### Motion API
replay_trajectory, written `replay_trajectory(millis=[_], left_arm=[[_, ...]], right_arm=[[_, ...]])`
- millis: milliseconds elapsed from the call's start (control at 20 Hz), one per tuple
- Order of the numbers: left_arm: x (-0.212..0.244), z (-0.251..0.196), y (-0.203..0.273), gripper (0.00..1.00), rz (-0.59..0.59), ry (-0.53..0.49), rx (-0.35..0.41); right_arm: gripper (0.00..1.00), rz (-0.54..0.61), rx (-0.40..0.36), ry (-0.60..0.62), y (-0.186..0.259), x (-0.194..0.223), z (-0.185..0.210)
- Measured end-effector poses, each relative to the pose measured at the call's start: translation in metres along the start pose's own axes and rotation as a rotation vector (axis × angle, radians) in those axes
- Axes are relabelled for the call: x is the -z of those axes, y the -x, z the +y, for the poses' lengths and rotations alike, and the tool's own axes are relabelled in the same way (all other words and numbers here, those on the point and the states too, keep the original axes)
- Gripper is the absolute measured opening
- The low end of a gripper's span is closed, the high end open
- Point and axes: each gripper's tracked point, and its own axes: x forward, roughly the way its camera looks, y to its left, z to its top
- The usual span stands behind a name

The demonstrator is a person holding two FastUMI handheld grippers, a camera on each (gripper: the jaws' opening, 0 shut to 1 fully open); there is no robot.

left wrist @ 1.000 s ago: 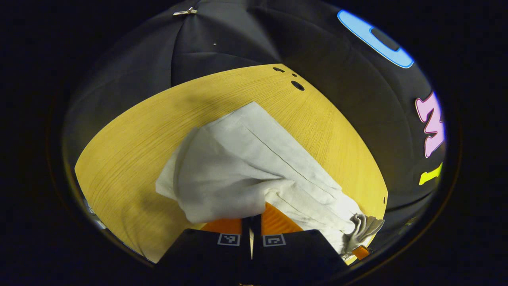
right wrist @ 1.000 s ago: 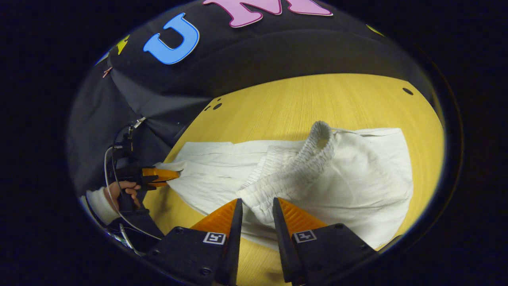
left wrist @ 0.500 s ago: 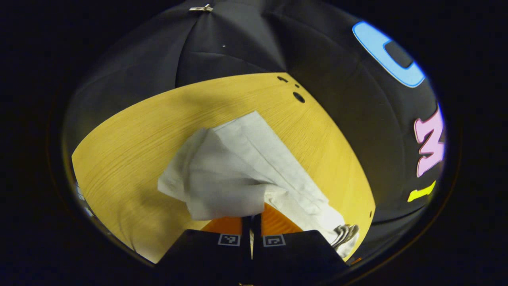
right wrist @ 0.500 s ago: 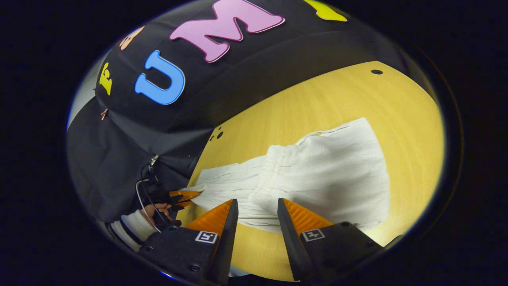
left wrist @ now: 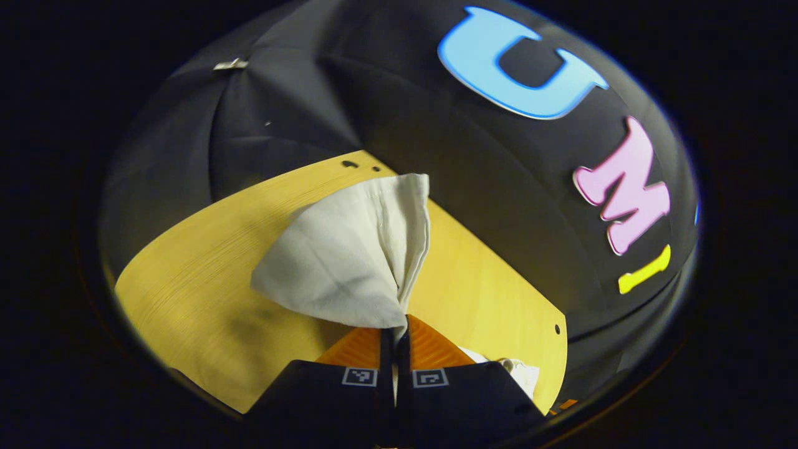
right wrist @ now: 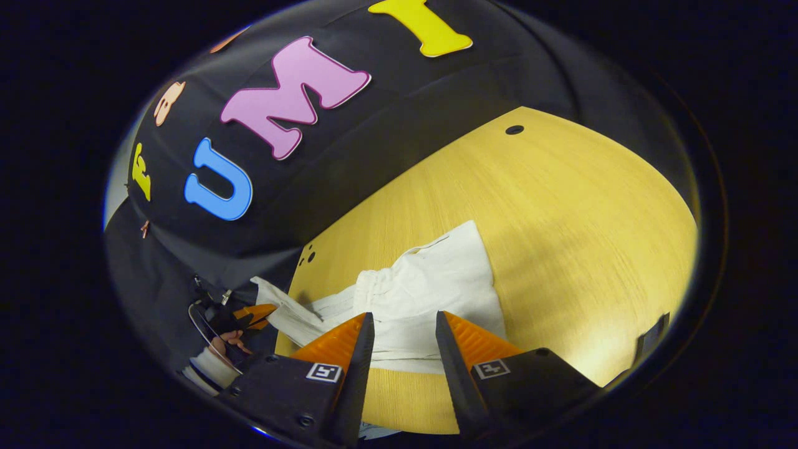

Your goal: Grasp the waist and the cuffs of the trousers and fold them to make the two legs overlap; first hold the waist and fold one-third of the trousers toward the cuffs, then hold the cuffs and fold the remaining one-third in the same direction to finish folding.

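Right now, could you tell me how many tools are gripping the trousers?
1. The left tool is closed on the cuff end of the trousers, lifted off the table. The right tool hangs open above the waist, holding nothing.

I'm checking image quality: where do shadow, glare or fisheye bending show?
Left gripper view: the table edge bows strongly, and the trousers cast a soft shadow lower left. Right gripper view: the tabletop brightens to mild glare at lower right; its far edge curves.

You will find no readable words, brands or numbers on the trousers [left wrist: 349, 262] or the table [left wrist: 206, 299]. Your left gripper [left wrist: 394, 328] and right gripper [right wrist: 404, 315] each carry two small square black-and-white coded tags [left wrist: 360, 376], patterns rather than text.
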Motion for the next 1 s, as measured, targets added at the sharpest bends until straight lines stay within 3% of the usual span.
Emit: replay_trajectory(millis=[400, 450, 500, 550, 600, 650, 700, 750, 800, 850, 1000], left_arm=[[0.054, -0.139, 0.004, 0.06, -0.003, -0.344, 0.18], [0.067, -0.154, 0.004, 0.06, 0.012, -0.37, 0.198], [0.082, -0.165, 0.002, 0.06, 0.031, -0.39, 0.214], [0.096, -0.18, 0.002, 0.06, 0.049, -0.412, 0.233], [0.11, -0.19, 0.001, 0.06, 0.064, -0.44, 0.251], [0.123, -0.199, 0.002, 0.06, 0.078, -0.472, 0.265], [0.138, -0.205, 0.001, 0.06, 0.094, -0.503, 0.279], [0.153, -0.211, 0.0, 0.06, 0.112, -0.532, 0.289], [0.166, -0.216, -0.001, 0.06, 0.127, -0.563, 0.288], [0.179, -0.215, -0.005, 0.06, 0.141, -0.597, 0.275], [0.215, -0.21, -0.011, 0.08, 0.179, -0.692, 0.243]], right_arm=[[0.62, -0.1, 0.036, -0.062, 0.031, -0.039, -0.04], [0.51, -0.112, 0.043, -0.067, 0.035, -0.043, -0.044], [0.62, -0.121, 0.049, -0.069, 0.041, -0.046, -0.049], [0.62, -0.13, 0.053, -0.073, 0.046, -0.049, -0.055], [0.51, -0.135, 0.058, -0.076, 0.051, -0.051, -0.059], [0.62, -0.142, 0.065, -0.08, 0.057, -0.053, -0.064], [0.62, -0.148, 0.074, -0.086, 0.061, -0.055, -0.072], [0.51, -0.154, 0.081, -0.096, 0.065, -0.057, -0.079], [0.62, -0.161, 0.09, -0.107, 0.069, -0.059, -0.085], [0.51, -0.168, 0.097, -0.119, 0.073, -0.061, -0.092], [0.51, -0.186, 0.116, -0.131, 0.083, -0.068, -0.109]])
